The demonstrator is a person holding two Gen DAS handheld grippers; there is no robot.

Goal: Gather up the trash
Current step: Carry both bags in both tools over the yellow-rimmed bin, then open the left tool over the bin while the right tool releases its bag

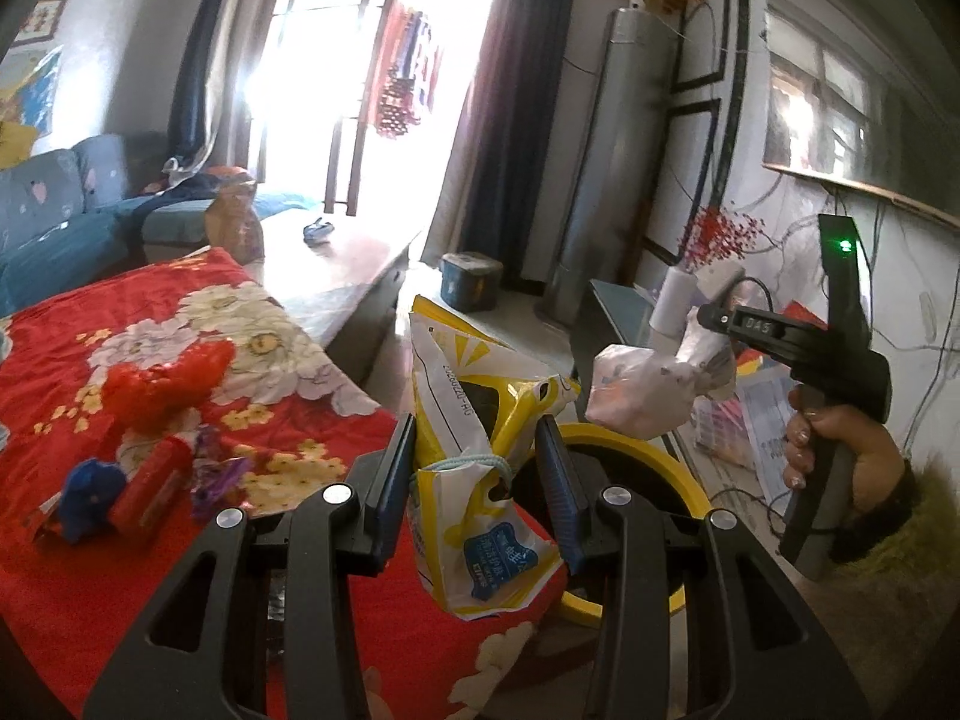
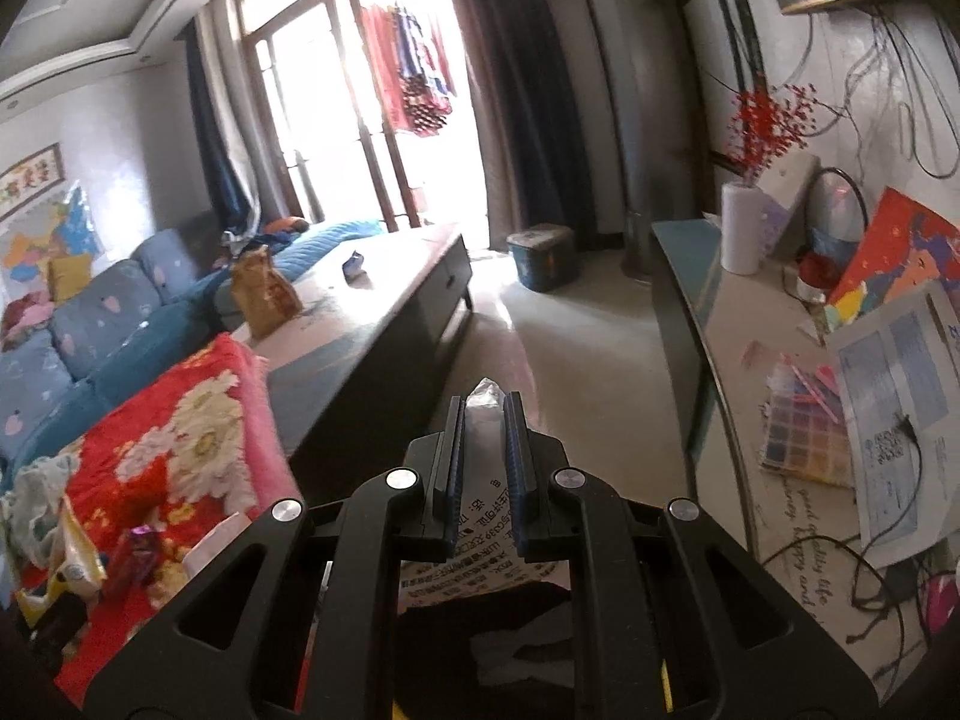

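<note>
Wrappers point(image 1: 150, 480) at nine o'clock lie uncollected on my red floral blanket point(image 1: 90, 600). Left gripper point(image 1: 480, 462), jaws part-closed, pinches a yellow snack bag point(image 1: 474, 420) over the yellow-rimmed bin point(image 1: 678, 468); slack film may slip early. At three o'clock, right gripper point(image 1: 708, 324), nearly shut, holds a crumpled white wrapper point(image 1: 636, 396), which might miss the rim.

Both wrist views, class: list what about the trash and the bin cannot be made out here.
- Yellow bin, left wrist view: its inside, hidden by the yellow packet and left gripper.
- White wrapper, right wrist view: mostly hidden by the right gripper.
- Wrappers on the red blanket: print too small.
</note>
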